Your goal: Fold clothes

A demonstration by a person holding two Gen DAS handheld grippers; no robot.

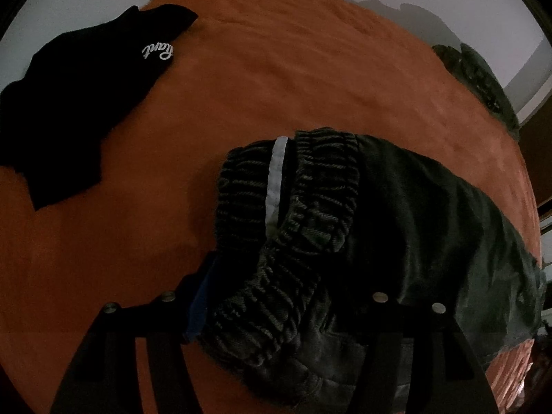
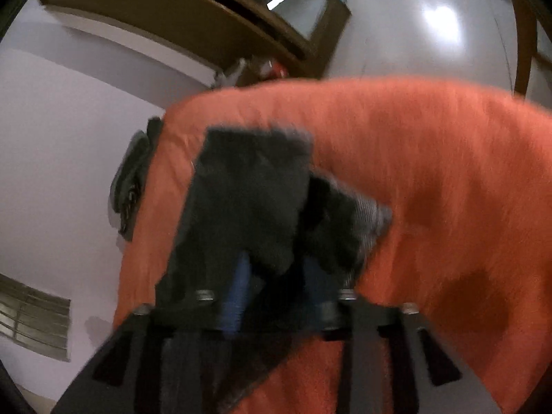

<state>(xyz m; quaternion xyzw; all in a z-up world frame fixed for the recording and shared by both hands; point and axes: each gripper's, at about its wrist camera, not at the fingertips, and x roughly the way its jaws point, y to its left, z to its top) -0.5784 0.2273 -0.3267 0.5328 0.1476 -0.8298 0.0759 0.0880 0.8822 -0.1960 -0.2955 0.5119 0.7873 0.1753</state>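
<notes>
Dark green trousers (image 1: 396, 214) cover the left gripper's fingers (image 1: 198, 305). The right wrist view is motion-blurred; dark cloth (image 2: 252, 203) hides that gripper's fingertips.

Trousers (image 1: 396, 207) on bedspread (image 1: 276, 79), nearest; shirt (image 1: 86, 96) far left; crumpled garment (image 1: 483, 79) at far right edge.

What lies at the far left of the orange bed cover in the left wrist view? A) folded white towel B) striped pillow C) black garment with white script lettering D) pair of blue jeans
C: the black garment lies flat on the orange bed cover, white script lettering showing near its upper edge, apart from the dark green garment in front of the left tool.
</notes>
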